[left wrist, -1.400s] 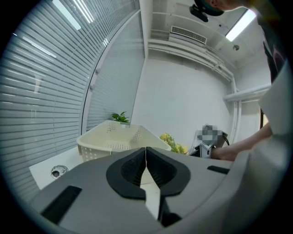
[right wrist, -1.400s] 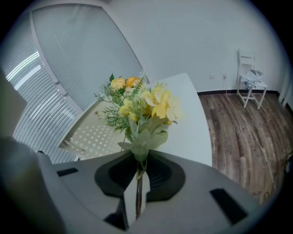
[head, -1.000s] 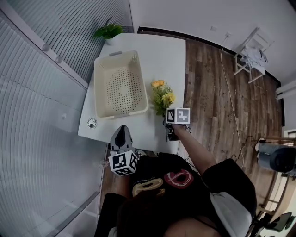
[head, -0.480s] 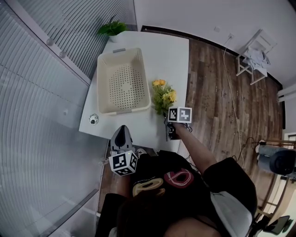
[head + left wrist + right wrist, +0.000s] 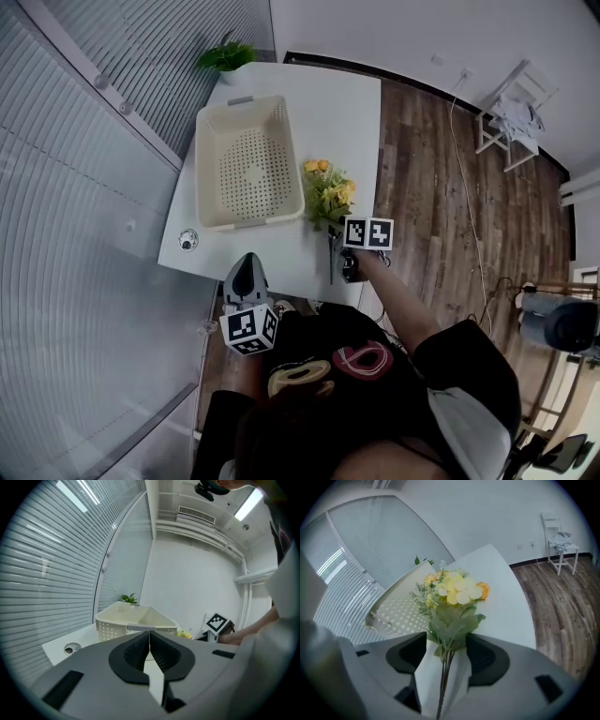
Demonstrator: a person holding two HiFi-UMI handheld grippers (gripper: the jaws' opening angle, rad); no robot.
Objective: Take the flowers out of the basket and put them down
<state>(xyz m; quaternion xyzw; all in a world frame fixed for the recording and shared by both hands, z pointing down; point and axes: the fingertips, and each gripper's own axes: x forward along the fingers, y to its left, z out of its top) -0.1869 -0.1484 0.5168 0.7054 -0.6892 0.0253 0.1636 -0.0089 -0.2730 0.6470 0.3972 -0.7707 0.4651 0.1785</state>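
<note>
The bunch of yellow flowers (image 5: 328,192) lies on the white table (image 5: 347,112), just right of the cream perforated basket (image 5: 251,223), which is empty. My right gripper (image 5: 336,242) is at the stem end. Its jaws have just been opening and now stand apart. In the right gripper view the stems (image 5: 444,677) run between the pads without touching them, under the blooms (image 5: 457,590). My left gripper (image 5: 247,264) hovers at the table's near edge, shut and empty (image 5: 149,632), pointing toward the basket (image 5: 136,618).
A small potted plant (image 5: 228,56) stands at the table's far corner. A small round metal piece (image 5: 187,242) sits near the front left corner. Slatted blinds run along the left. Wooden floor (image 5: 441,206) and a white chair (image 5: 511,103) are to the right.
The right gripper's jaws have spread apart and let go of the stems, which now lie on the table. The left gripper has stayed where it was.
</note>
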